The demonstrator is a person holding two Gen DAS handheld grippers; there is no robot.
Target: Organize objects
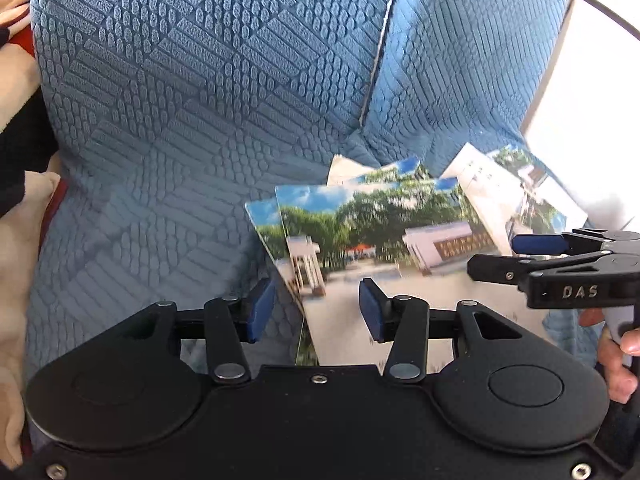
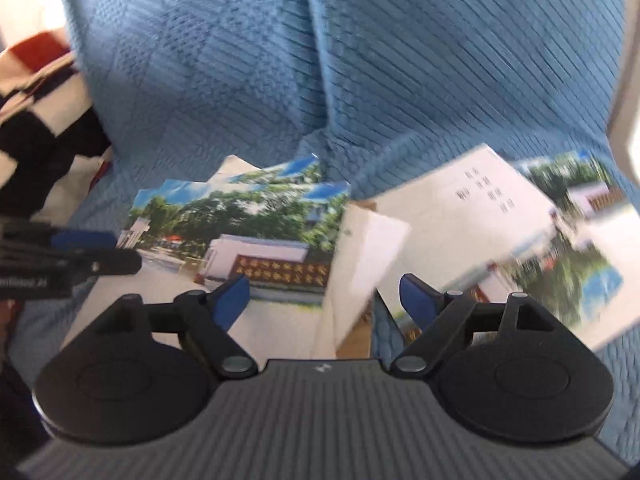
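Both claws, left (image 1: 316,312) and right (image 2: 324,300), gape unpinching just above fanned photo cards (image 1: 372,236) on blue quilt (image 1: 180,120).

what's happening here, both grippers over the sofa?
A person is sorting printed photo cards on a blue textured cushion. The left hand-held gripper hovers with open jaws over the fanned stack of cards, gripping nothing. The right hand-held gripper is also open; a white card stands tilted between its fingers, and the pads do not seem to press on it. Another card lies apart to the right. The cards are not yet gathered into one pile.
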